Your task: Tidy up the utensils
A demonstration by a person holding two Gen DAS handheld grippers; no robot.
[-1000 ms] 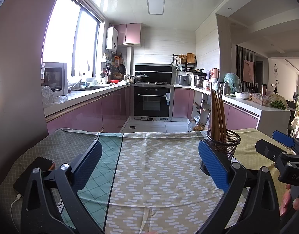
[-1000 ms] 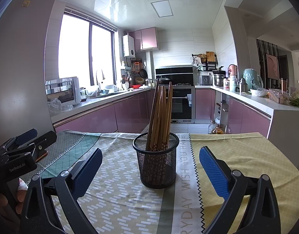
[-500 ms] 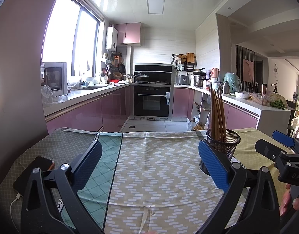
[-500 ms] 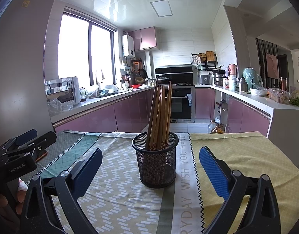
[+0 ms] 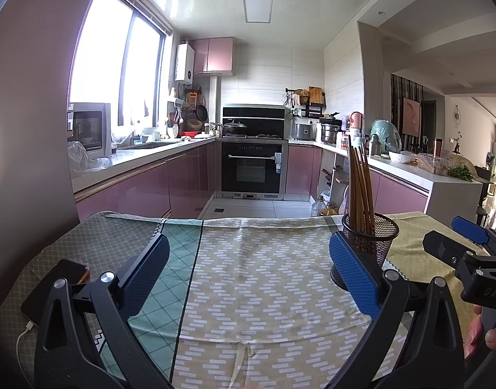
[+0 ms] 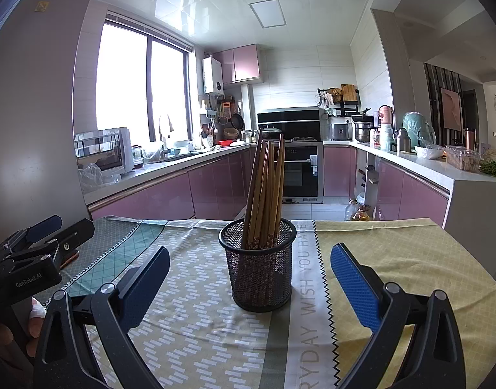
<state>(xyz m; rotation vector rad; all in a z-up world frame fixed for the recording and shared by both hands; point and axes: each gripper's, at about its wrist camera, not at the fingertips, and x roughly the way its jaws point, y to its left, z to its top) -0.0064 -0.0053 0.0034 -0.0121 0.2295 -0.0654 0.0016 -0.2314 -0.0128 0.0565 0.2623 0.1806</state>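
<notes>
A round black wire-mesh holder [image 6: 260, 267] stands upright on the table [image 6: 409, 259], which is covered by a patchwork cloth of green lattice, beige brick-pattern and yellow panels [image 5: 264, 285] with a white printed strip running past the holder's right side. A bundle of long brown wooden chopsticks [image 6: 265, 191] sits inside the holder, tips down, leaning slightly and fanning out above the rim. In the right wrist view the right hand-held gripper [image 6: 248, 278] is spread wide with nothing between its blue-padded fingers [image 6: 354, 283]; the holder appears between and just beyond them, not touched by either pad. The left hand-held gripper [image 5: 248, 278] is likewise released and empty, its dark blue pads [image 5: 353, 277] hovering over the beige brick-pattern panel. From the left wrist view the mesh holder [image 5: 369, 233] lies off to the right, partly hidden behind the right-side pad, and the chopsticks [image 5: 361, 184] rise from it. A dark smartphone with a white charging cable [image 5: 53, 288] lies on the cloth near the table's left edge, beside the left hand-held gripper. Beyond the table is a kitchen with pink cabinet fronts [image 6: 215, 191] and a black built-in oven [image 5: 252, 168] under a hob.
</notes>
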